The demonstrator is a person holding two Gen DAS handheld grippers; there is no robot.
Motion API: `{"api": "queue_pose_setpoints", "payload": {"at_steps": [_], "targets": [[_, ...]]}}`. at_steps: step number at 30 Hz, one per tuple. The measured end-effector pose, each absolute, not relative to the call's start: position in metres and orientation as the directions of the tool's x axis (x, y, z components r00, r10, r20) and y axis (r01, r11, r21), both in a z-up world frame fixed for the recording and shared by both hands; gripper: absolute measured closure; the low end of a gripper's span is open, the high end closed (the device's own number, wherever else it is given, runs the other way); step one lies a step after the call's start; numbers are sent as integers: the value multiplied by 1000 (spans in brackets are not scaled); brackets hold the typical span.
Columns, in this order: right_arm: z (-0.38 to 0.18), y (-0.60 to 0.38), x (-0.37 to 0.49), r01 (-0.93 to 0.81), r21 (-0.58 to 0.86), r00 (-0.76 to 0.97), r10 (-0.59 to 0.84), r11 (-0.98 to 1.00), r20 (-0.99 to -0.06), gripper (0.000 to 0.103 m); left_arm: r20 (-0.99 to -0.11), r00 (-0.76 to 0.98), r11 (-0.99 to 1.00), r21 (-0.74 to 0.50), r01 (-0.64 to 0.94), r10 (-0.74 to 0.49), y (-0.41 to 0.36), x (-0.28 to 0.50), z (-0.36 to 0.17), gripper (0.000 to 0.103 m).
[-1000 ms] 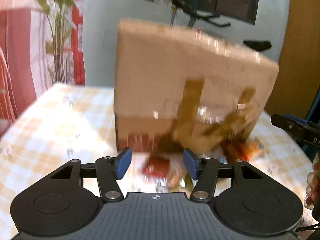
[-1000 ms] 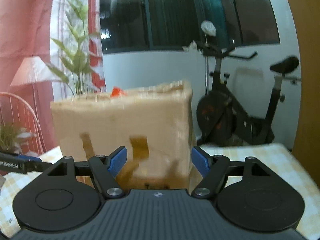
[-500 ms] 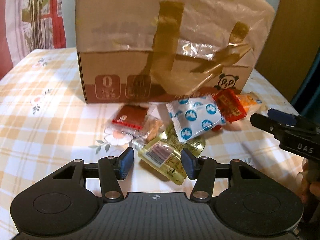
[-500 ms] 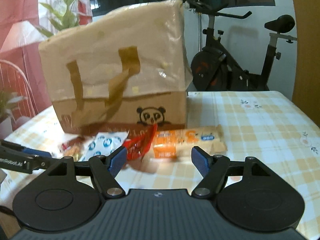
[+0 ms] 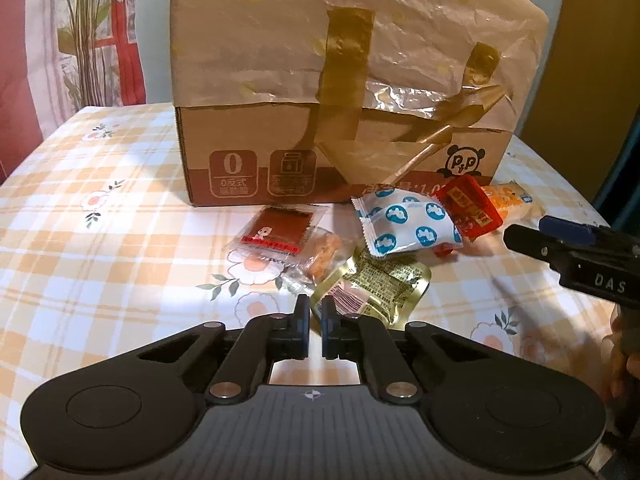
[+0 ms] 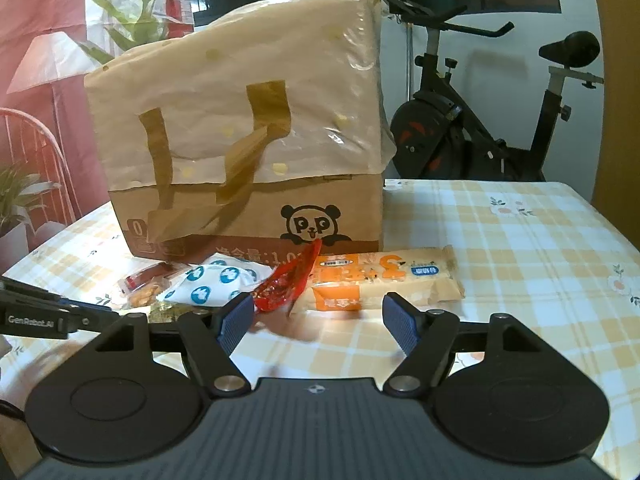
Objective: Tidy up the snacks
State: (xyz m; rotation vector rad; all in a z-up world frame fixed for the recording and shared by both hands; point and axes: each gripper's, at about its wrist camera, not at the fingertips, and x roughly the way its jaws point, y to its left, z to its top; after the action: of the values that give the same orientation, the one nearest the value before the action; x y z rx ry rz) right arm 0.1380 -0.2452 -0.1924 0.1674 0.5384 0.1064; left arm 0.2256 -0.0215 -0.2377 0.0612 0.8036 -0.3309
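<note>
Several snack packets lie in front of a taped cardboard box (image 5: 280,60). My left gripper (image 5: 315,316) is down at the table, its jaws closing to a sliver on the near corner of a gold foil packet (image 5: 380,280). Beyond it lie a dark-red clear packet (image 5: 276,232), a white packet with blue dots (image 5: 404,228), a red packet (image 5: 470,206) and an orange-and-cream bar packet (image 5: 508,200). My right gripper (image 6: 318,320) stands open just short of the bar packet (image 6: 384,280), with nothing between its fingers. The red packet (image 6: 288,280) lies to its left.
The checked tablecloth (image 5: 100,240) stretches to the left of the box, and to the right (image 6: 520,240) in the right wrist view. An exercise bike (image 6: 460,132) stands behind the table, with plants and a red curtain at the left.
Both views have sunk from the box's face to the snacks on the table. The left jaws, half open before, have shut on the gold packet's corner. The right jaws stay wide.
</note>
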Motion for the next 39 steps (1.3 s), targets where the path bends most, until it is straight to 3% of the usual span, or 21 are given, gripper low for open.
{"api": "queue_pose_setpoints", "payload": {"at_steps": [8,12,13,16,19,26,30,39], "targets": [[-193,-243,138,-61,181,851,146,982,-504,29,-739,647,969,-28,247,-186,-7,213,-239,99],[-194,-242,138,-65,174,850,146,983,-506,29,-713,668,966,-52,253,-214,-5,211,-230,96],[-194,-242,137,-67,172,850,146,983,-506,29,-698,680,965,-59,255,-223,-5,211,-227,89],[-193,-241,137,-70,167,851,147,983,-504,29,-663,697,952,-83,295,-274,-10,213,-221,46],[-194,-241,137,-71,168,851,148,983,-505,29,-637,689,922,-98,374,-347,-20,217,-218,45],[-194,-241,137,-69,171,849,148,983,-507,29,-680,598,835,-39,549,-425,-57,233,-231,45],[-194,-242,138,-67,177,847,150,982,-509,29,-701,595,834,1,552,-393,-63,245,-240,45],[-195,-244,139,-61,192,845,153,979,-513,29,-723,533,829,-96,552,-439,-57,267,-249,39]]}}
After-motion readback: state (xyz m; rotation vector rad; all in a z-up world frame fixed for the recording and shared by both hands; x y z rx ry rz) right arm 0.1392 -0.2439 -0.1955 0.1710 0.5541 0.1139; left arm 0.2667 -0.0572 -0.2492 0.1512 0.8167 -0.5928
